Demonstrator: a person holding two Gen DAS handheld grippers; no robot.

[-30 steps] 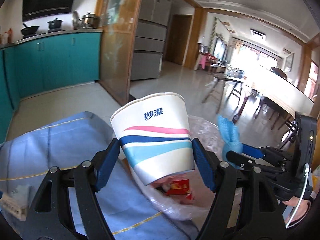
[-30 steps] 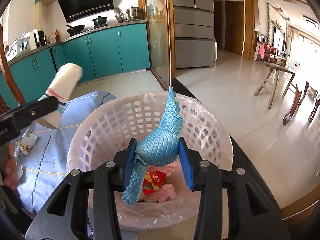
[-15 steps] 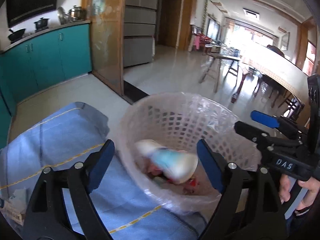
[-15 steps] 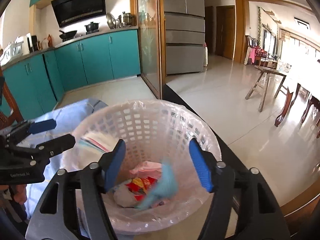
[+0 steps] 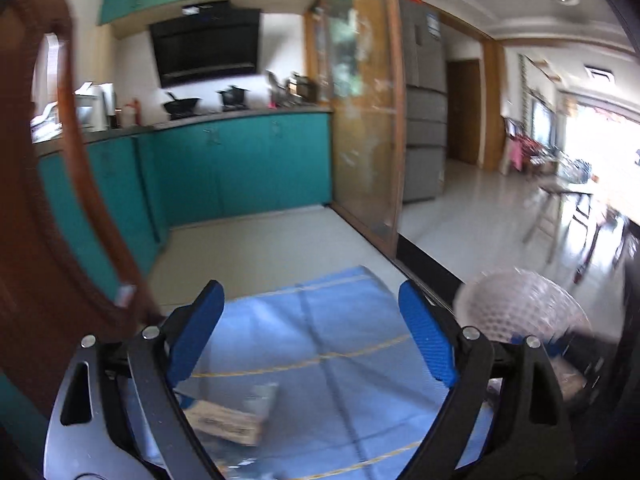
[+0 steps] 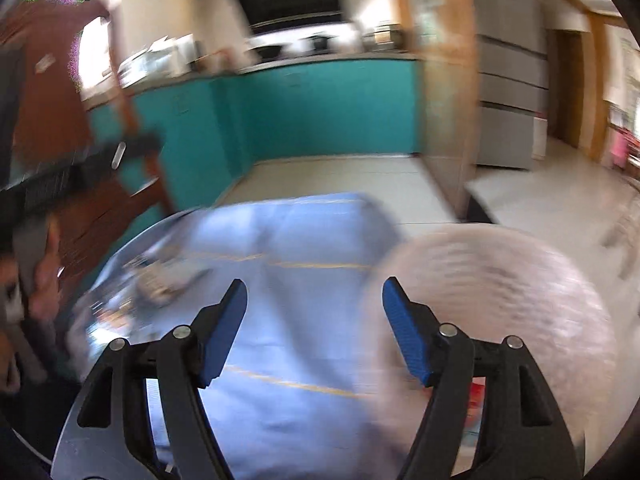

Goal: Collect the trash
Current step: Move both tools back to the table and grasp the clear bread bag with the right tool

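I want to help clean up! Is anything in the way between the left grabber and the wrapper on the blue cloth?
Nothing visible. The left gripper is open, and only bare blue cloth lies before the wrapper.

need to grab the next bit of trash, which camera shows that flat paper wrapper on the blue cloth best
The left wrist view: the flat paper wrapper lies close, between the open left gripper fingers on the blue cloth, only mildly blurred. The right wrist view shows it farther off to the left, smeared by motion blur.

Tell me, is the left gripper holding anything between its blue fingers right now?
No: the left gripper stands open with only the blue tablecloth showing through the gap between its fingers.
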